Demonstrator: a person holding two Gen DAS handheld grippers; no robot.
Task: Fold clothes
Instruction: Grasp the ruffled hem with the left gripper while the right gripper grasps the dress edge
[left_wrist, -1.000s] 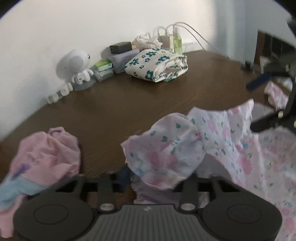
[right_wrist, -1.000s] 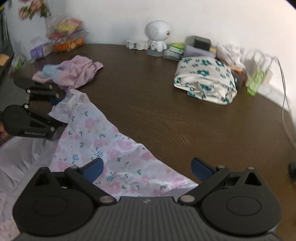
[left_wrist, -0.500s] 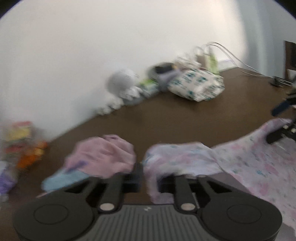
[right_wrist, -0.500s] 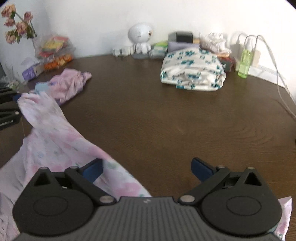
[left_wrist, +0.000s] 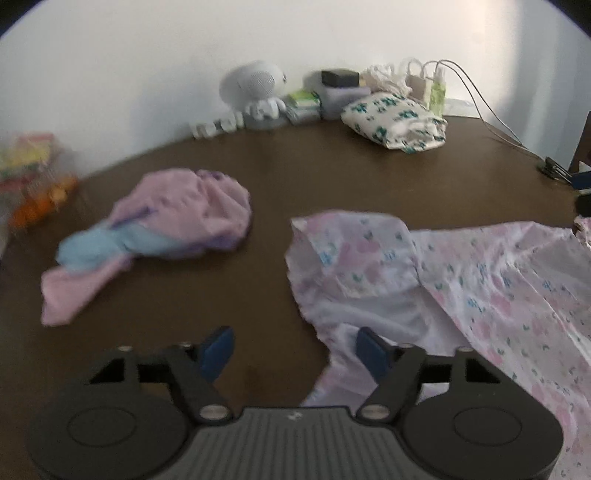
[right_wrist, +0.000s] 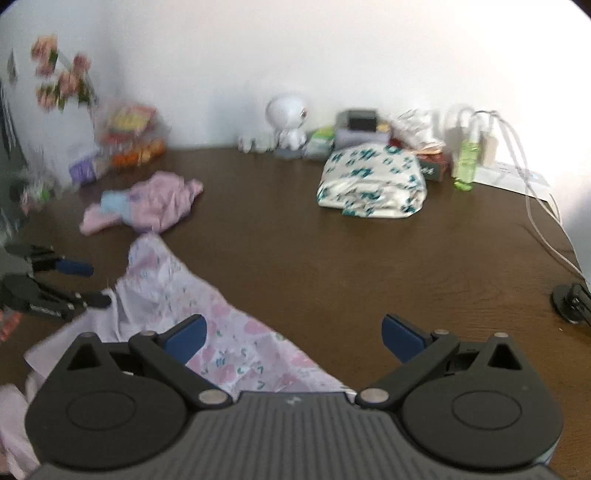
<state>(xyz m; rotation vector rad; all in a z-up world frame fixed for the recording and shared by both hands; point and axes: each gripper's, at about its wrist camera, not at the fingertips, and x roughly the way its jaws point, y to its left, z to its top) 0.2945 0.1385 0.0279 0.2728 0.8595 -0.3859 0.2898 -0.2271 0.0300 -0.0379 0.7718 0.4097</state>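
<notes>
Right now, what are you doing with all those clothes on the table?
Folding them. Both grippers are open and hold nothing: the left gripper sits beside the pink floral garment spread on the brown table, and the right gripper hovers over its other end. A crumpled pink and blue garment waits; a teal-flowered one is already folded.

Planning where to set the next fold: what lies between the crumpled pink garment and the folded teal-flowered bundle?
Only bare brown table lies between the pink garment and the teal-flowered bundle, seen in the right wrist view.
</notes>
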